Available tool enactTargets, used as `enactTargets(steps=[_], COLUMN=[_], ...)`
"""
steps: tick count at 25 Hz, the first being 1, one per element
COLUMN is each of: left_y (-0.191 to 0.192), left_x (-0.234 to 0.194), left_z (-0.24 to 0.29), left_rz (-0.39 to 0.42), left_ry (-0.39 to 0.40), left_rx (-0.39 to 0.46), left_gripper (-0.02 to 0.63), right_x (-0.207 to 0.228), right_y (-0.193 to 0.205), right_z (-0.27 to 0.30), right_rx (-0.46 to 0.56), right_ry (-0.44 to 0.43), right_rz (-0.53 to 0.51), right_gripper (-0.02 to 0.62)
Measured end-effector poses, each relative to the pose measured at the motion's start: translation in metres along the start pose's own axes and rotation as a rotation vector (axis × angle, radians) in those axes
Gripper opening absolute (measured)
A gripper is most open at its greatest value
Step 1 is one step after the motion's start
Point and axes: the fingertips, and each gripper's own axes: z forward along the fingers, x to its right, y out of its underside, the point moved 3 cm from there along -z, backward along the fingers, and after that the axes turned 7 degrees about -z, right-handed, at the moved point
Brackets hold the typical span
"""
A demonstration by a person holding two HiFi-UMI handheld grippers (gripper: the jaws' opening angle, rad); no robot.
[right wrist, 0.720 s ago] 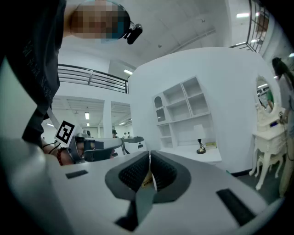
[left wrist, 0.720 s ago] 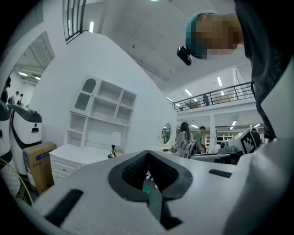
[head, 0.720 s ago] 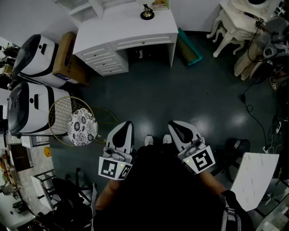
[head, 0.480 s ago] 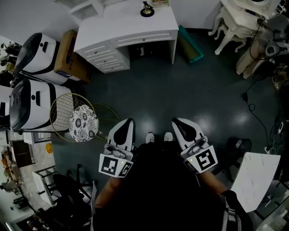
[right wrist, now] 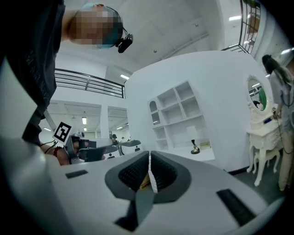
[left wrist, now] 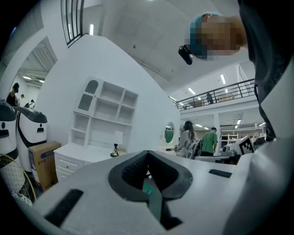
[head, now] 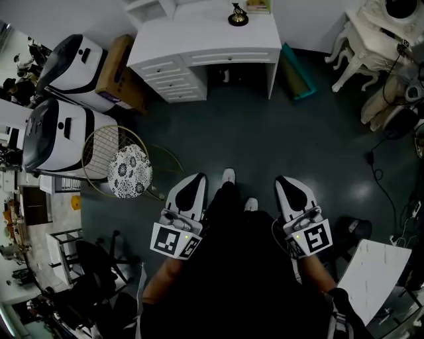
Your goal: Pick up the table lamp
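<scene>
The table lamp (head: 238,16), small, dark and brass-coloured, stands on the white desk (head: 199,36) at the far end of the room. It is also seen as a tiny figure on the desk top, in the left gripper view (left wrist: 114,150) and in the right gripper view (right wrist: 195,148). My left gripper (head: 193,181) and right gripper (head: 290,180) are held level in front of the person's body, far short of the desk. Both point towards it. The jaws of each (left wrist: 147,152) (right wrist: 149,155) are shut with nothing between them.
Two white and black machines (head: 66,63) and a cardboard box (head: 120,63) stand at the left. A racket (head: 106,149) and a patterned round disc (head: 130,171) lie left of my path. White chairs (head: 377,33), floor cables (head: 381,175) and a white board (head: 371,275) are at the right.
The person has stepped forward, one foot now ahead. The desk and lamp sit a little lower and further right in the head view. Both grippers stay shut.
</scene>
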Motion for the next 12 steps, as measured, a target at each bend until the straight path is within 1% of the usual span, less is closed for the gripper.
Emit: enactTargets(steps=[3, 6, 10, 12], left_y=[0.001, -0.001, 0.001, 0.0], left_x=[-0.004, -0.012, -0.027, -0.035], left_z=[0.007, 0.016, 0.037, 0.053], left_rz=[-0.012, -0.021, -0.035, -0.042], left_ry=[0.001, 0.003, 0.013, 0.019], left_rx=[0.001, 0.008, 0.007, 0.007], left_gripper=[0.017, 0.017, 0.017, 0.017], right_x=[0.002, 0.004, 0.012, 0.021], right_y=[0.001, 0.002, 0.002, 0.004], right_z=[0.008, 0.02, 0.04, 0.05], right_rx=[-0.013, -0.021, -0.043, -0.067], right_ry=[-0.013, -0.017, -0.011, 0.001], right_rz=[-0.016, 0.006, -0.034, -0.038], right_gripper=[0.035, 0.034, 0.034, 0.034])
